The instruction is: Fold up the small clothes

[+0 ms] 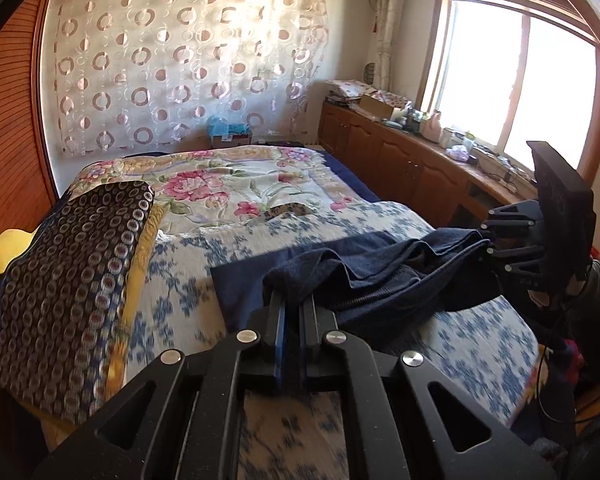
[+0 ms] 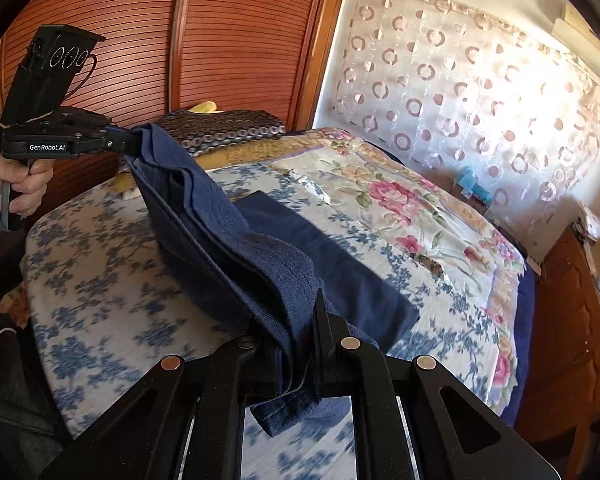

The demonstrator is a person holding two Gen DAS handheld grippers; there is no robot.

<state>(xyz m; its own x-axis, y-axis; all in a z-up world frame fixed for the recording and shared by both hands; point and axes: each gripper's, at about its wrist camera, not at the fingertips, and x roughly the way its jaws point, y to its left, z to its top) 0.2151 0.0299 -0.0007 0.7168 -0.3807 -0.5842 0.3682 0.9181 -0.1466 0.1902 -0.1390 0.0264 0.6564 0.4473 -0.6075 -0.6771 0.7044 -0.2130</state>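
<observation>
From the left wrist camera, the left gripper (image 1: pixel 293 304) is clenched on one end of a navy blue garment (image 1: pixel 364 268), which stretches across to the right gripper (image 1: pixel 485 246), also clamped on it; the cloth's lower part rests on the blue-flowered bedsheet (image 1: pixel 180 300). A folded circle-patterned blanket (image 1: pixel 72 276) lies at the left. From the right wrist camera, the right gripper (image 2: pixel 296 344) pinches bunched navy fabric, and the garment (image 2: pixel 228 240) rises to the left gripper (image 2: pixel 130 142), lifted above the bed, its far flap lying flat beside a rose-patterned quilt (image 2: pixel 396 200).
</observation>
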